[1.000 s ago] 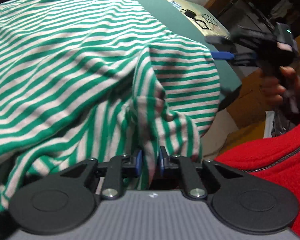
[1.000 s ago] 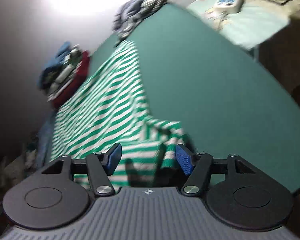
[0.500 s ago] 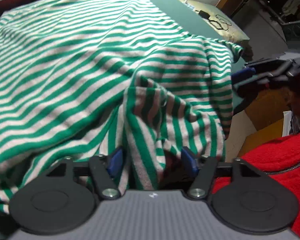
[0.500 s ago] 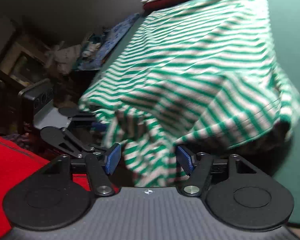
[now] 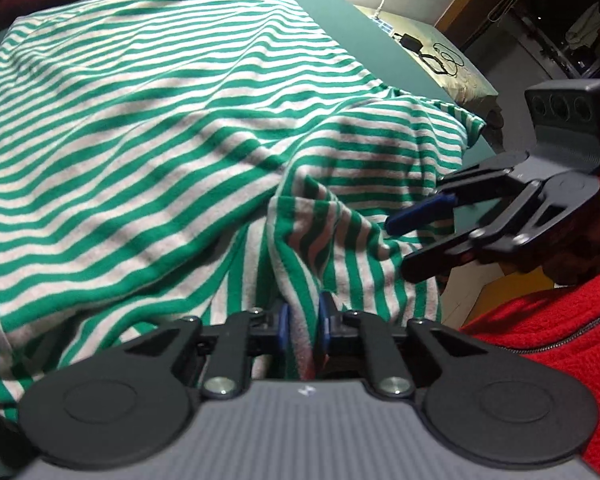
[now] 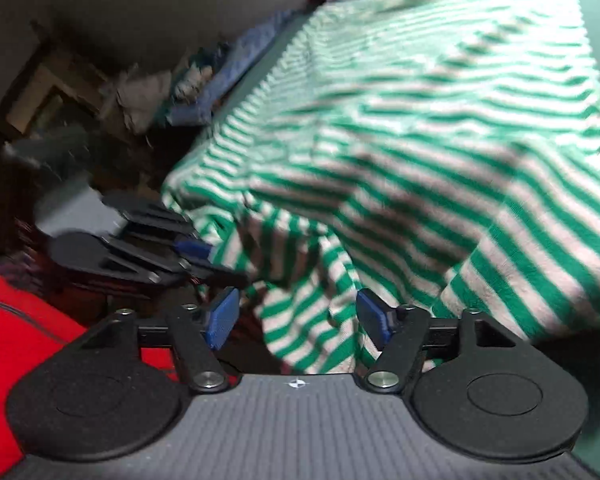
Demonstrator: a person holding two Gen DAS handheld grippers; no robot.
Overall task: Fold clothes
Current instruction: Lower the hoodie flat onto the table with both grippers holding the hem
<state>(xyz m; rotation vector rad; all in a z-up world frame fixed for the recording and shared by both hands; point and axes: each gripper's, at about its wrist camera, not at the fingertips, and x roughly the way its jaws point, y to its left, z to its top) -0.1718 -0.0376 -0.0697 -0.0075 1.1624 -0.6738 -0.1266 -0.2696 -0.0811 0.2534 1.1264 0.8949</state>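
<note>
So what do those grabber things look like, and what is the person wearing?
Each gripper is black, with two round discs, silver screws, a ribbed grey body and blue pads on its fingers: see the left gripper and right gripper. The person wears a fuzzy red top with a zip.

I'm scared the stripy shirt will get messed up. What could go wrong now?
1. The left gripper is closing on just a thin fold of the striped shirt, so it might slip free when pulled.
2. The right gripper is closing around a bunched, hanging part, so it could grab extra layers and fold crooked.
3. The shirt's near edge hangs off the green table; it might slide off.
</note>
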